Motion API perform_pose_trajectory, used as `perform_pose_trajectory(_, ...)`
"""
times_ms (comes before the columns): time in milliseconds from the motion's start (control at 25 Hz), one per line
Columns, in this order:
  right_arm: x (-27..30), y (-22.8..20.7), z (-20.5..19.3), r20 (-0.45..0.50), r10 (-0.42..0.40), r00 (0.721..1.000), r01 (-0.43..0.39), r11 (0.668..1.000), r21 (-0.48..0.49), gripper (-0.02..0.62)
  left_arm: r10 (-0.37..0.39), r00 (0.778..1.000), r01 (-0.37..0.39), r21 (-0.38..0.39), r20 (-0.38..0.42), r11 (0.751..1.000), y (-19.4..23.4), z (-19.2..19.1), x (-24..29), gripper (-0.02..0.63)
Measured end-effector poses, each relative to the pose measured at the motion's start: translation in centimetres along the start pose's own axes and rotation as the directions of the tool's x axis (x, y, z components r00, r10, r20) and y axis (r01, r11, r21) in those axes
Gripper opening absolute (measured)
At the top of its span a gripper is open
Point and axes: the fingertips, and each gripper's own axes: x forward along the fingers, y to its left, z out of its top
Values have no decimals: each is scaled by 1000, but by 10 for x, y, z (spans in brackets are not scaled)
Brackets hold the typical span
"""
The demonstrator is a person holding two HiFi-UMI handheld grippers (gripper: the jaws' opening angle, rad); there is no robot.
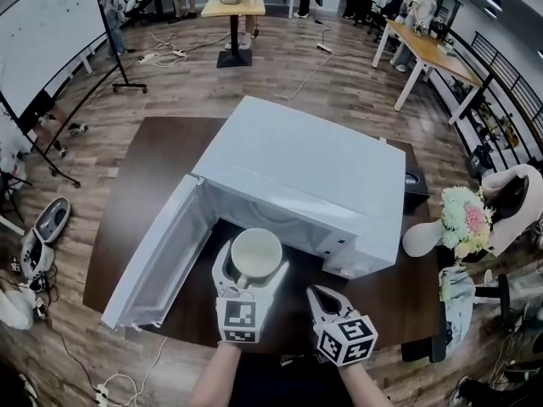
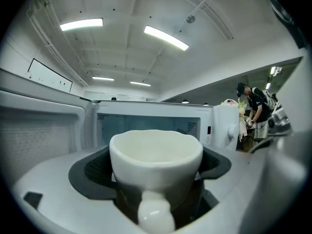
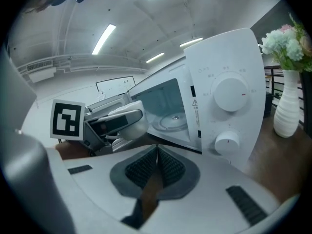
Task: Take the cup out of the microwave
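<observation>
Pretty much there I think. The left gripper [image 1: 253, 263] is clamped on both sides of the cup [image 1: 256, 251], handle pointing back at the person, and it's sitting just in front of the microwave [image 1: 305, 172] mouth, not inside. The door [image 1: 157, 257] hangs open on the left. The right gripper [image 1: 321, 295] is pressed together on nothing, near right. What's left, I'd guess: pull clear and put the cup on the table [image 1: 144, 168].

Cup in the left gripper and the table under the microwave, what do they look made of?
Cup: likely glazed ceramic; thick white wall, soft shine on the handle. Table: dark brown matte top, perhaps wood or laminate; grain too faint to tell.
</observation>
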Motion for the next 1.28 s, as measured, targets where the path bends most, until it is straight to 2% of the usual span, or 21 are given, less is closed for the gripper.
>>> perform_pose_trajectory(440, -6, 16, 28, 47, 66, 997, -64, 997, -43, -5, 88, 996, -88, -17, 12, 996, 16, 21, -58, 492)
perform_pose_trajectory(600, -19, 22, 50, 116, 75, 990, -66, 995, -73, -5, 111, 993, -110, -22, 31, 994, 20, 34, -79, 492)
perform_pose_trajectory(960, -64, 17, 101, 289, 59, 956, -24, 992, -122, -5, 52, 997, -51, -24, 49, 998, 7, 59, -110, 492)
perform_pose_trajectory(1120, -77, 10, 105, 328, 44, 944, -1, 992, -128, -6, 49, 997, -47, -35, 61, 998, 4, 59, -118, 492)
perform_pose_trajectory(1280, -78, 7, 98, 331, 34, 943, 13, 990, -139, -6, 54, 996, -52, -41, 64, 998, 3, 51, -121, 492)
